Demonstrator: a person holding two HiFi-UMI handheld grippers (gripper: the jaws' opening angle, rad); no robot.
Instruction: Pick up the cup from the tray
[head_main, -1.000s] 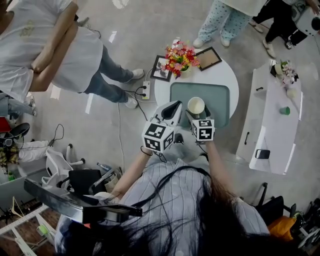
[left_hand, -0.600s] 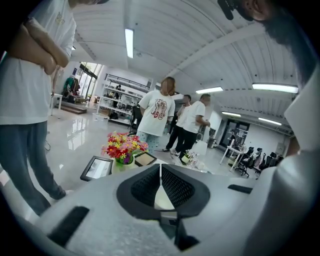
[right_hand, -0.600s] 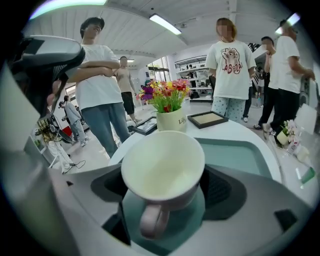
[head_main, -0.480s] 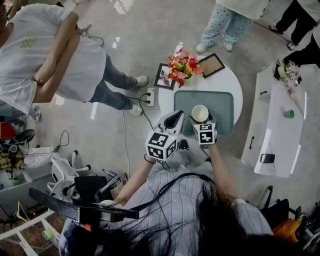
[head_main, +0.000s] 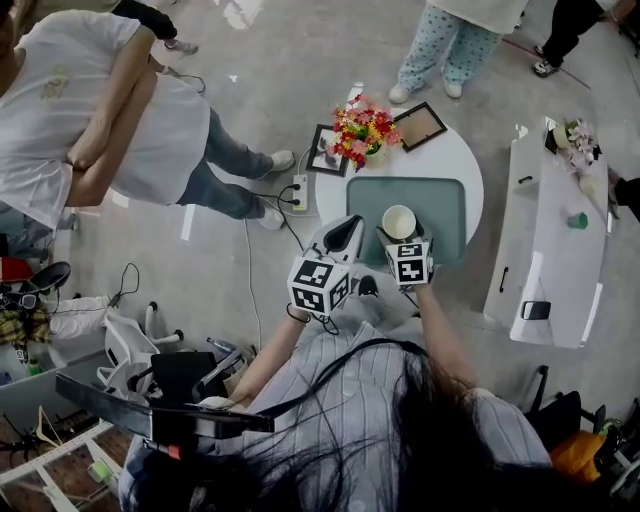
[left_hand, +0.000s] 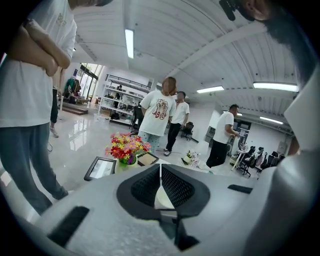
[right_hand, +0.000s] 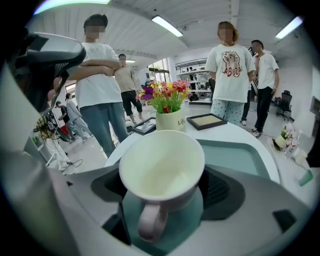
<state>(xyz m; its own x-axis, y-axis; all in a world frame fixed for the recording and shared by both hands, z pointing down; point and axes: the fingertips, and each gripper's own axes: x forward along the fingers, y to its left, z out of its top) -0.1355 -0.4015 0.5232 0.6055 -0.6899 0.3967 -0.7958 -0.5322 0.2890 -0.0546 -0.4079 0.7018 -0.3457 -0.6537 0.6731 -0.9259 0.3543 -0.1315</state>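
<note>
Gripping tool, right (right_hand: 162, 186): jaws clamp the sides of the cup (right_hand: 161, 165), handle toward its camera.
Change: almost none over the last second; the cup stays in these jaws at the near part of the tray (head_main: 445, 205). Whether its base has left the tray is unclear, so the lift seems barely begun.
Left tool (head_main: 345, 232): jaws together, empty, beside the tray.
Arms: both forearms reach forward to the round counter (head_main: 455, 155).

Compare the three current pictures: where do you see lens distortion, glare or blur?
Head view: even light, with bright glare patches on the glossy grey floor. Left gripper view: strong fisheye bending, dark corners and a glaring ceiling strip light. Right gripper view: the same bending and dark corners; the white handled cup looms large and sharp.
</note>
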